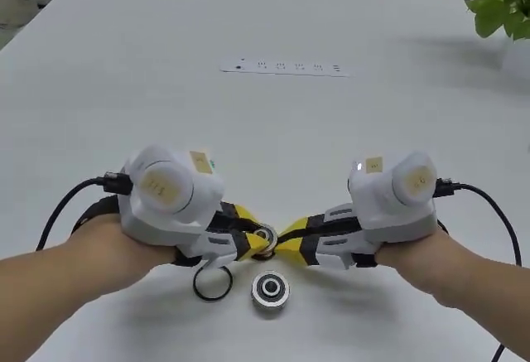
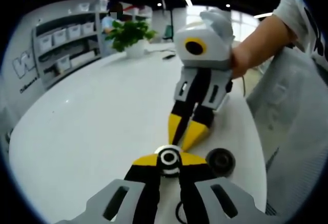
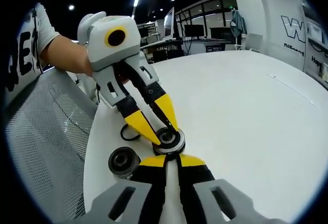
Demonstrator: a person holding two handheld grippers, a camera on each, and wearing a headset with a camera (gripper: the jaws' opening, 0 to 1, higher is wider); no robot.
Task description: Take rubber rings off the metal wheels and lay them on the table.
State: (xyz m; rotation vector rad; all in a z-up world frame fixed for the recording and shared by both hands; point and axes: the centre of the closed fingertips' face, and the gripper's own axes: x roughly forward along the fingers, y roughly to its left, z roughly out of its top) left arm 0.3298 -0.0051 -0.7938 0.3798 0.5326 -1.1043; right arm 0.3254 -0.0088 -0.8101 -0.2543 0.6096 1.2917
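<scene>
1. The held wheel (image 1: 265, 238) is hanging just above the table (image 1: 273, 138), near the front edge, between the two gripper tips. Its flat face is turning up toward the headset and its axle line is running roughly upright, tilted a little.
2. The left gripper (image 1: 251, 240) is clamping this wheel. In the left gripper view the yellow tips are pressing on either side of it, with the hub facing the camera.
3. The right gripper (image 1: 286, 242) is coming in from the opposite side. Its jaws are lying nearly together, with the tips against the wheel's rim. I cannot tell whether they are pinching the rubber.
4. A loose wheel (image 1: 271, 289) is lying flat on the table just in front of the held one, axle pointing up.
5. A rubber ring (image 1: 213, 284) is lying flat beside the loose wheel, under the left gripper.
6. A power strip (image 1: 284, 67) is lying well beyond, its long axis running crosswise.
7. A plant (image 1: 499, 2) is standing at the far right corner.
8. White bins (image 2: 74, 31) are sitting on wall shelves, contents not readable.
</scene>
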